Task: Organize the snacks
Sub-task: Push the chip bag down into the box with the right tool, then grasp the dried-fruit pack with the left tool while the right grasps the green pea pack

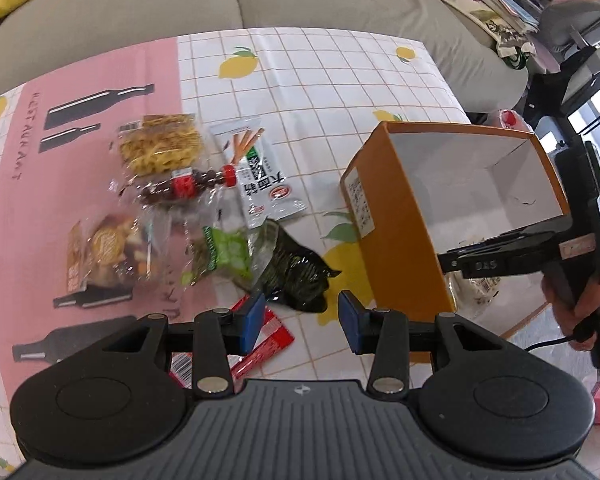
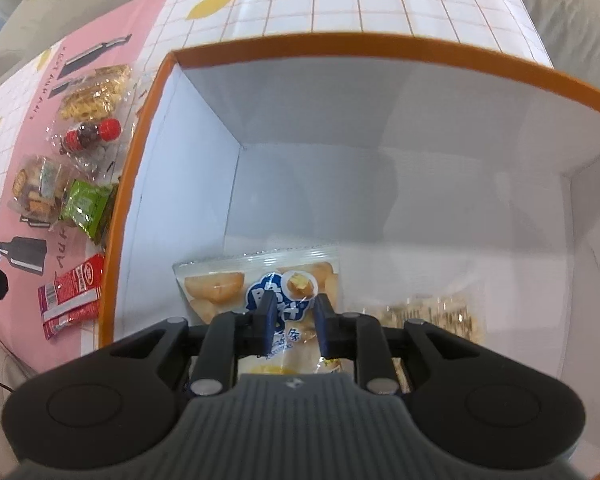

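An orange box [image 1: 396, 216] with a white inside stands on the right of the table. My right gripper [image 2: 294, 320] reaches down into the box [image 2: 140, 152], shut on a clear bag of bread snacks [image 2: 216, 284] with a blue logo. A pale packet [image 2: 432, 316] lies on the box floor beside it. My left gripper [image 1: 302, 322] hangs open over the table, left of the box, with nothing between its blue pads. Just ahead of it lie a dark green packet [image 1: 296, 268] and a green pea packet [image 1: 224, 256]. A red packet [image 1: 260, 344] lies under its left finger.
More snacks lie left of the box: a yellow noodle bag [image 1: 160, 144], a cola-bottle candy bag [image 1: 188, 186], a white stick-snack packet [image 1: 260, 176] and a cookie bag [image 1: 104, 252]. A grey sofa [image 1: 140, 4] runs behind the table. A person's hand [image 1: 572, 308] holds the right gripper [image 1: 448, 262].
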The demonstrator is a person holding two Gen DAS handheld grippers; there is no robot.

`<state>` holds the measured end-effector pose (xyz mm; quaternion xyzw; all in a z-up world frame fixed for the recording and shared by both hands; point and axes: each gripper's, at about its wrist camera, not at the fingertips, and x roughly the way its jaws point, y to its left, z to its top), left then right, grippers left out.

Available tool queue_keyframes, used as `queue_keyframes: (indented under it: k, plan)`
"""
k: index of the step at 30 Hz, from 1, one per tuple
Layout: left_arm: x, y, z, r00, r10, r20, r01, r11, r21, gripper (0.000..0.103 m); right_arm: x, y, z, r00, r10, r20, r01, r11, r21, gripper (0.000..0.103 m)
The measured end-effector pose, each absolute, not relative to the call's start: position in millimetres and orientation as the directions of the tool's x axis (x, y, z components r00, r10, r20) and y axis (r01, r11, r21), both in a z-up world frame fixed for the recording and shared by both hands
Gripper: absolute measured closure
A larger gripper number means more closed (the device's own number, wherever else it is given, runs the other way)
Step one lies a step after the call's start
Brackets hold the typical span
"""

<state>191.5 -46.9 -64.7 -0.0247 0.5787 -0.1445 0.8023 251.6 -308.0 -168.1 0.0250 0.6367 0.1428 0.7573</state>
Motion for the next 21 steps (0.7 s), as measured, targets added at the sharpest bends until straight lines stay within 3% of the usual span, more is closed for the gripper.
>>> queue_keyframes:
  k: [8, 17, 21]
  plan:
    - [167, -5, -46, 0.346, -0.238, -0.907, 0.139, 0.97, -0.201, 0.053, 218, -312, -109, 0.274, 0.254, -0.928, -0.145, 0.964, 0.221, 0.075]
    - [141, 37, -30, 0.412, -0.267, -0.871, 0.098, 0.963, -0.25, 0.049, 158, -267, -40, 0.424, 0.45, -0.786, -0.159, 0.891, 0.424, 0.058]
    - [127, 43, -36, 0.419, -0.273, -0.866, 0.11, 0.962, -0.25, 0.048, 142, -227, -36, 0.47, 0.451, -0.759, -0.183, 0.891, 0.416, 0.055]
